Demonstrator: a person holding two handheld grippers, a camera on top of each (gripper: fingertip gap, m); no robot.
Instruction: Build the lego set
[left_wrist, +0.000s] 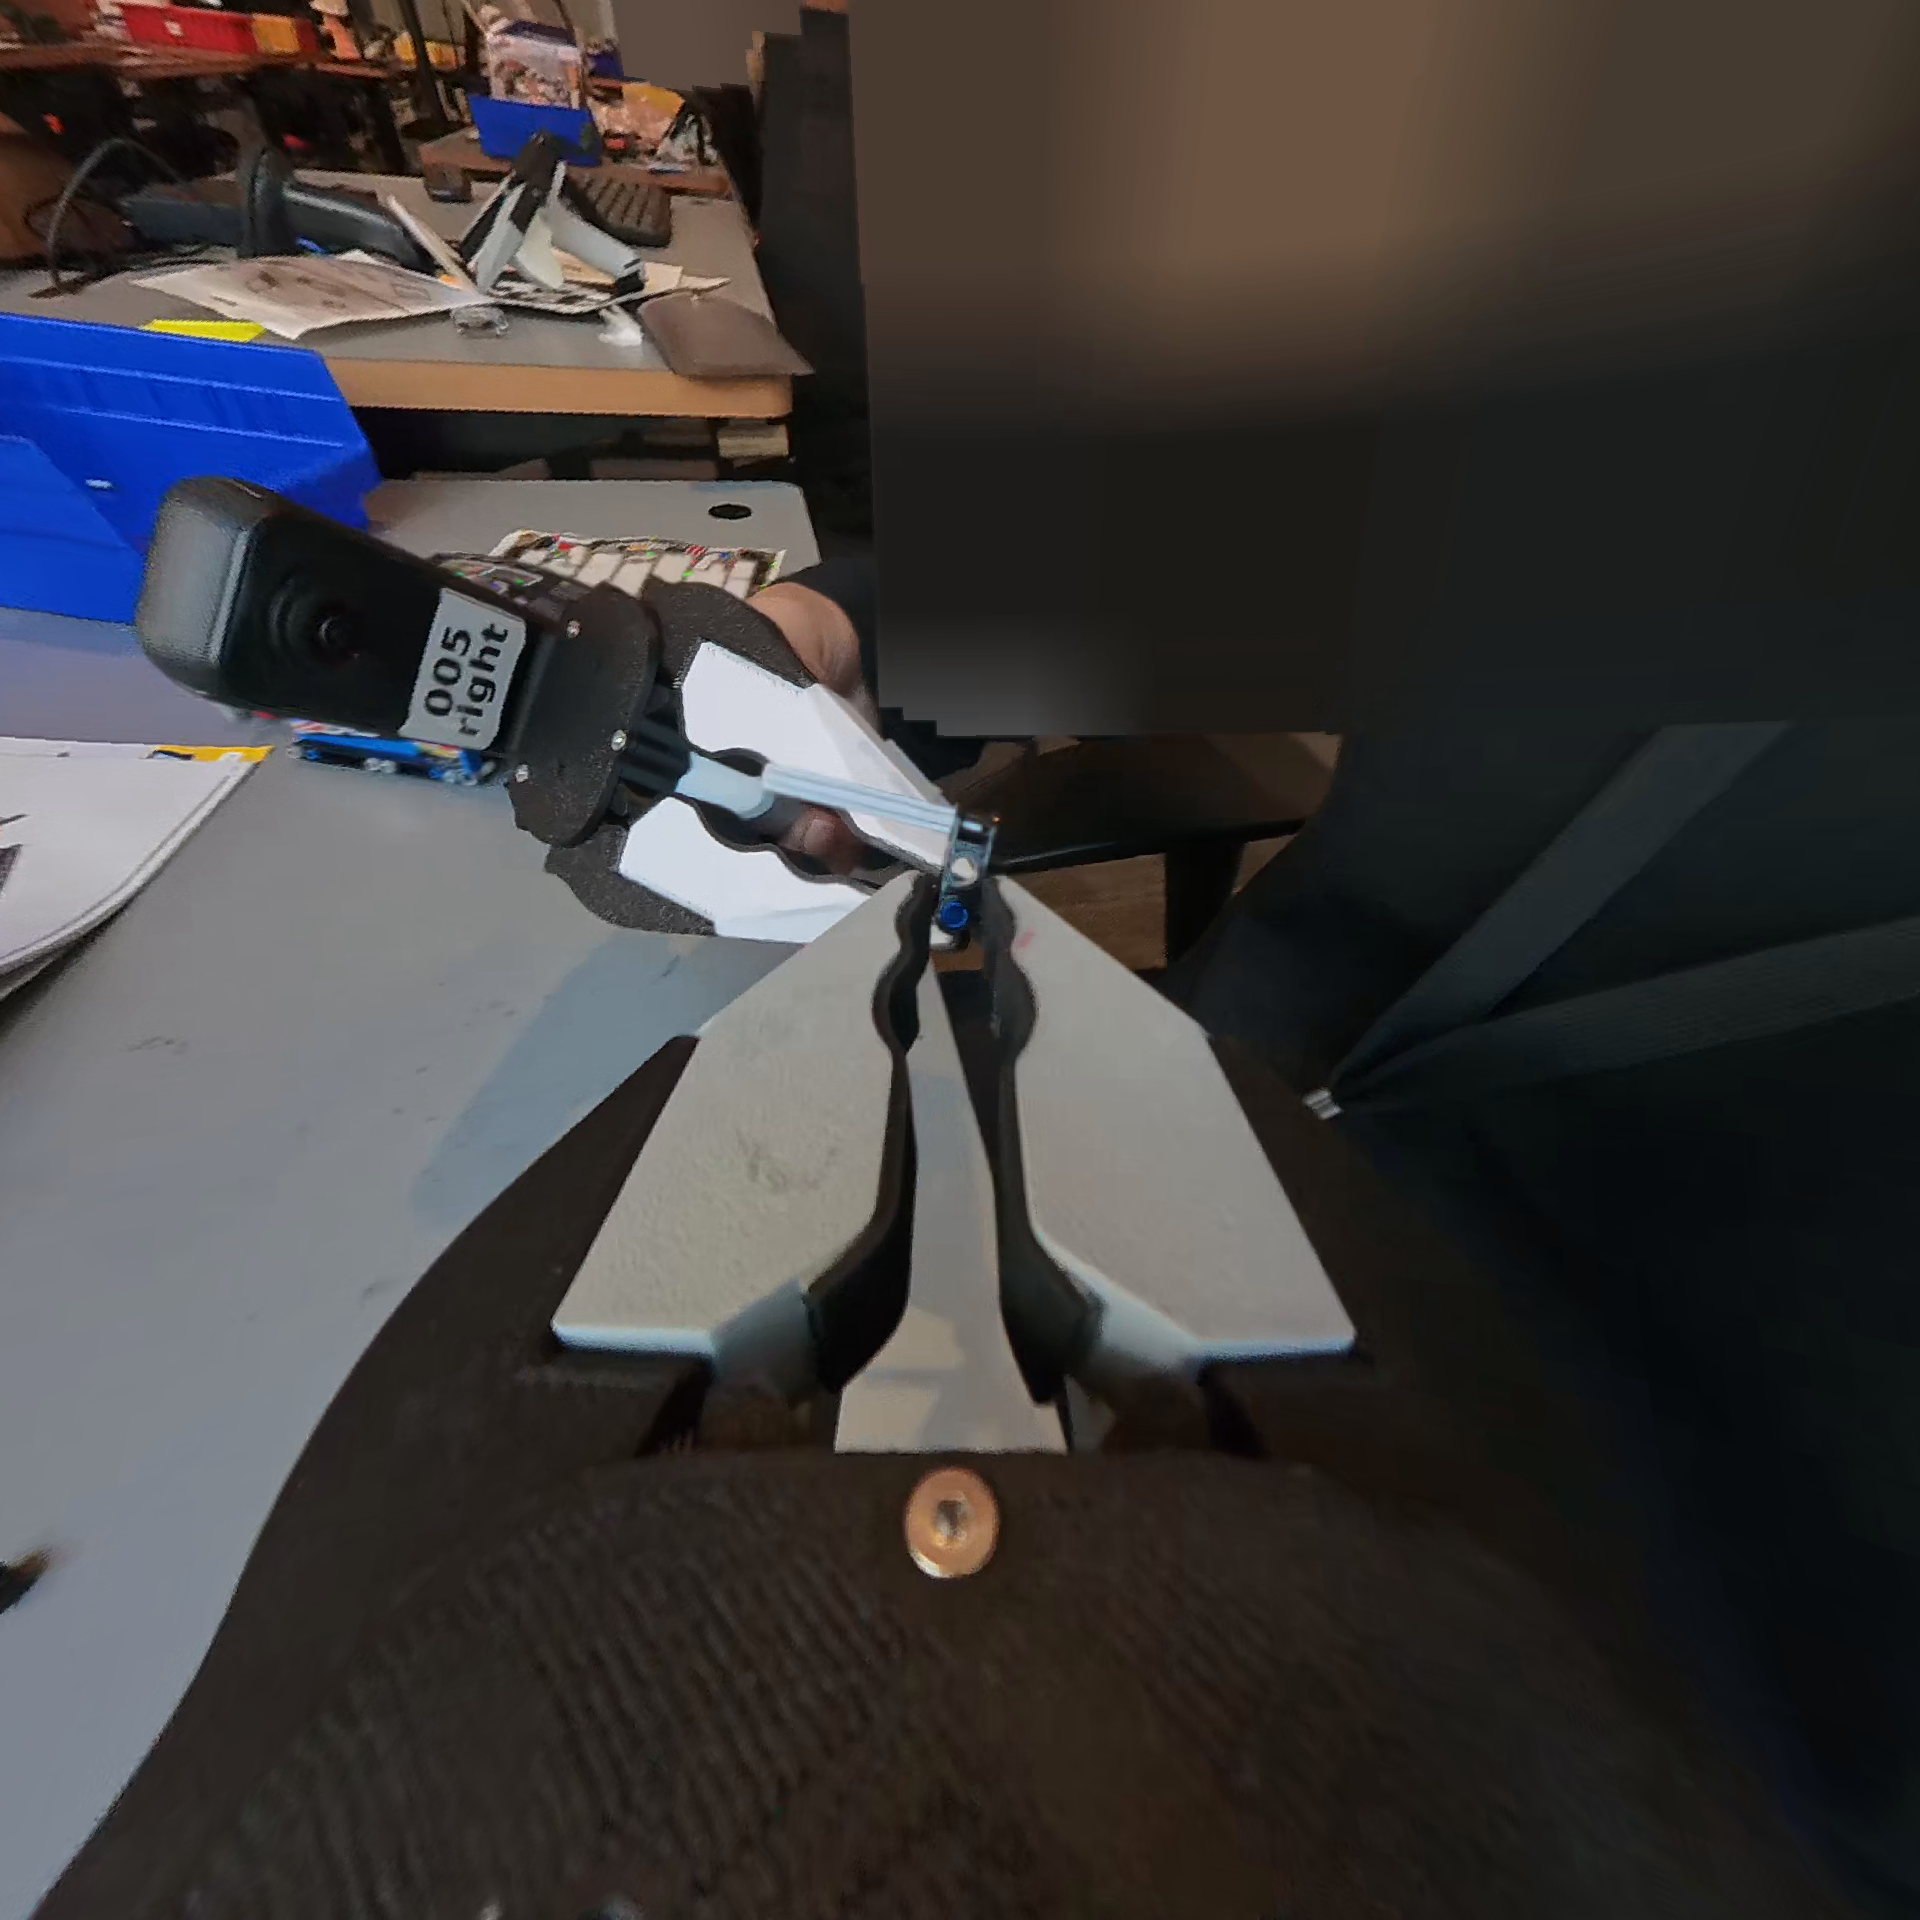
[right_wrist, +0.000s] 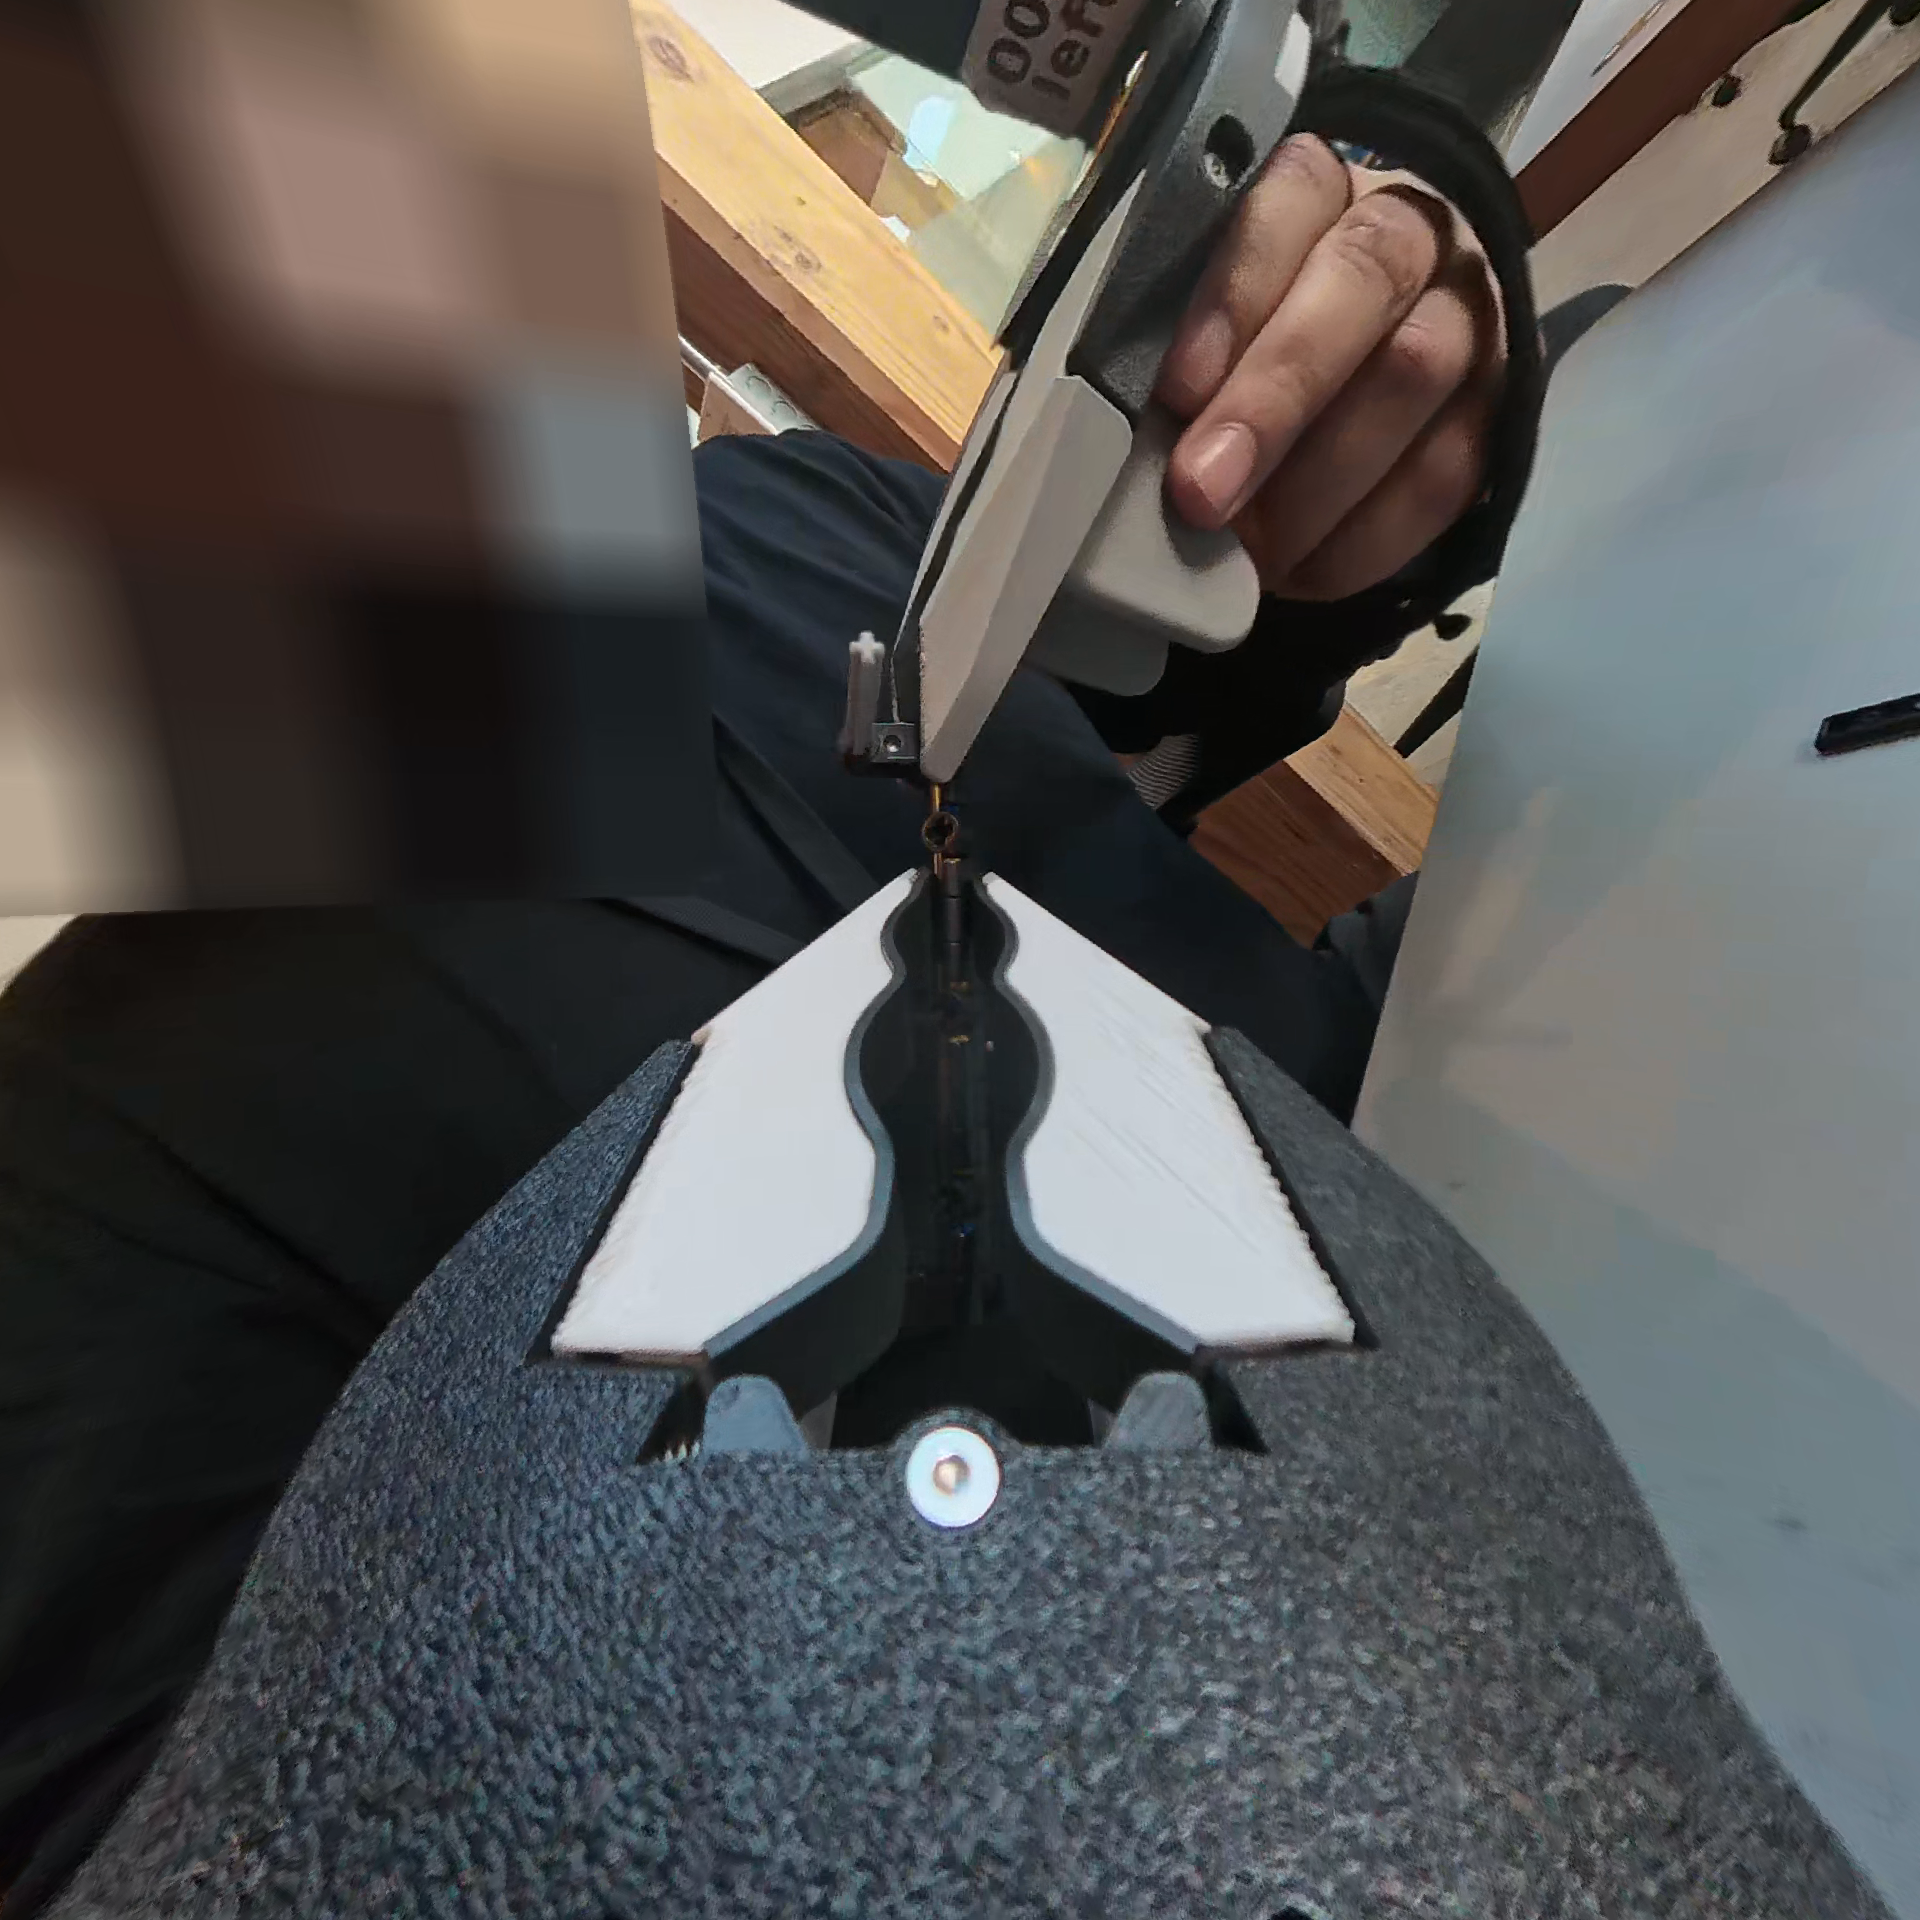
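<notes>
A grey worktop (left_wrist: 312, 1091) carries a blue bin (left_wrist: 177, 416) far left and paper sheets (left_wrist: 94, 831). Off its right edge, the left gripper (left_wrist: 951, 914) and right gripper (right_wrist: 948, 883) meet, both clenched on a small lego assembly (left_wrist: 961, 883).

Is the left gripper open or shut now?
Shut. The left gripper has its tips pinched on a small lego piece with a blue pin; only a thin gap shows between the fingers.

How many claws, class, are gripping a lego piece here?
2: left claw, centre of its own wrist view; right claw, entering that view from the left. Their tips are close together.
</notes>
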